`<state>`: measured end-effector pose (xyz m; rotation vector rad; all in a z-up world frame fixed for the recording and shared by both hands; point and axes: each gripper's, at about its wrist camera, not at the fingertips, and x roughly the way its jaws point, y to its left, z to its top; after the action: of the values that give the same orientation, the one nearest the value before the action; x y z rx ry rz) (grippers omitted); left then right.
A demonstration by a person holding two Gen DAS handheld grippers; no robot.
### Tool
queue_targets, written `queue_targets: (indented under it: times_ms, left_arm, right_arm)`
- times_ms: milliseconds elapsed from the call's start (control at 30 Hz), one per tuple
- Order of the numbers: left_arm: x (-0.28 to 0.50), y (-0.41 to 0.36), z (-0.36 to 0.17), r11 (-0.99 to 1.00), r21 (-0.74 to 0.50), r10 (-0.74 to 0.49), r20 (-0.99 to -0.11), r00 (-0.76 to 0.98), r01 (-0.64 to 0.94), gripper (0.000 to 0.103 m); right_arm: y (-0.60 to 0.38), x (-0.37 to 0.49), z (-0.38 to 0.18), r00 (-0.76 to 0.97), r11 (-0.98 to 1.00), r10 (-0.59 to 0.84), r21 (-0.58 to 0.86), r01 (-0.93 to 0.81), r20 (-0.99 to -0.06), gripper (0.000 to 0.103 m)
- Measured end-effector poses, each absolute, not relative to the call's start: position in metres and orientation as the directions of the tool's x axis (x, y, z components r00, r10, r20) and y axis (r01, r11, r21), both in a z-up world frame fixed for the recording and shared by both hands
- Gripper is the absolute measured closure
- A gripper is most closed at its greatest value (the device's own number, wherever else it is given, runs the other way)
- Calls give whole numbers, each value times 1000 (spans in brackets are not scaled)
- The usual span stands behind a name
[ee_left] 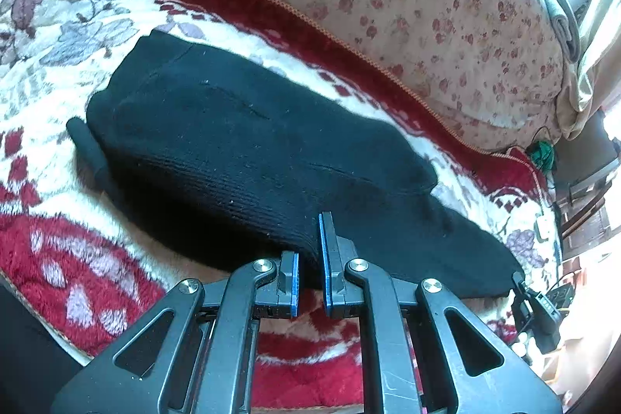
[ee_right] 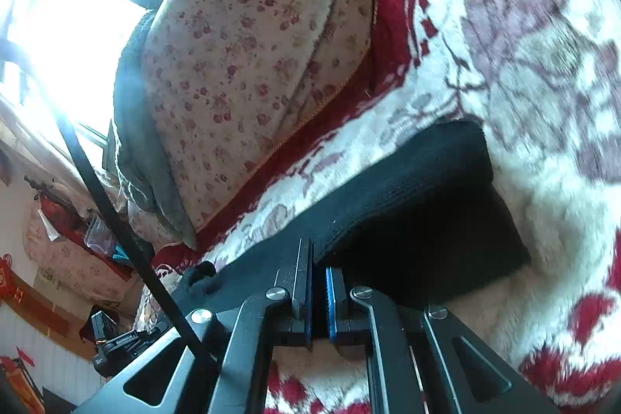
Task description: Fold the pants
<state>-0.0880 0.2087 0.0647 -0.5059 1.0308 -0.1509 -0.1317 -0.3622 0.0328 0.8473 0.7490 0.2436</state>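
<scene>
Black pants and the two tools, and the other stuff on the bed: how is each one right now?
Black pants: lifted at the near edge, partly folded over.
Left tool: shut on the pants' edge.
Right tool: shut on the pants' edge.
Red and white blanket: spread flat under the pants.
Flowered quilt: bunched behind.

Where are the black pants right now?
The black pants lie on the red-and-white floral blanket, in front of the flowered quilt. Their near edge is pinched by the left gripper and the right gripper.
</scene>
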Motion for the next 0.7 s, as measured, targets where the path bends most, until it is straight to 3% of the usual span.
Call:
queue_targets:
  times_ms: [300,500,700]
  left_arm:
    - [-94,205,54,906,-406,-287,-796,533,-119,95]
    - [-95,203,56,917,-379,-254,-794,552,-124,95]
    - [-96,196,58,939,-322,-202,-804,560,-123,91]
  right_arm:
    - [-357,-134,26,695,671,468,731,123,-546,98]
    - [-353,-135,14,637,699,414,675,236,-651,98]
    - [-356,-143,25,622,735,336,610,296,-707,90]
